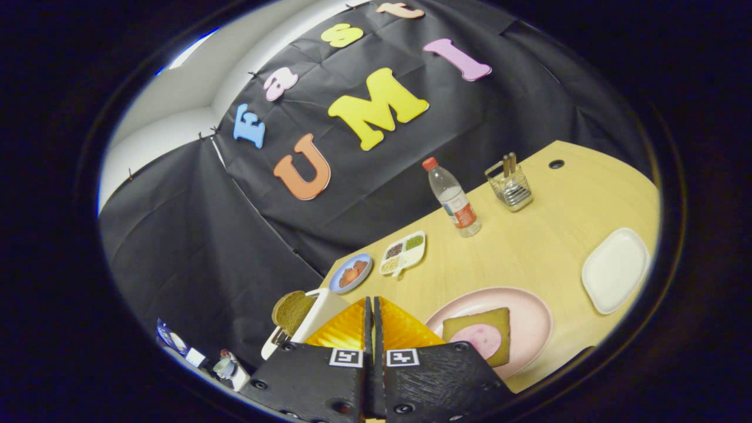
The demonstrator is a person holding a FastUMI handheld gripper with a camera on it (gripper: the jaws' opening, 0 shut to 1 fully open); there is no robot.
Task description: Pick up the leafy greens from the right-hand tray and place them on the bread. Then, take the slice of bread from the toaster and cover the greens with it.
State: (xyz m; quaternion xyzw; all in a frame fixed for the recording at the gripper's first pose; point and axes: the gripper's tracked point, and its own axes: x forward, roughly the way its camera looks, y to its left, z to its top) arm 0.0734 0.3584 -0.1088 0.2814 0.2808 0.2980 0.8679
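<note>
Tongs (pixel 372 305): we see our handheld two-finger tongs rising from the lower middle of the gripper view.
Fingers (pixel 405 329): pressed flat against each other, just a thin seam between them.
Grip: we hold nothing.
Pose: tilted, raised above the worktop (pixel 529 252).
Bodies: two dark blocks, each with a square marker.

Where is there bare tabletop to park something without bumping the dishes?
The widest bare patch of the table lies between the water bottle, the pink plate and the white tray. More lies beyond the tray, past the utensil caddy. It is crowded by the toaster, small blue plate and divided dish. The gripper is shut, empty.
</note>
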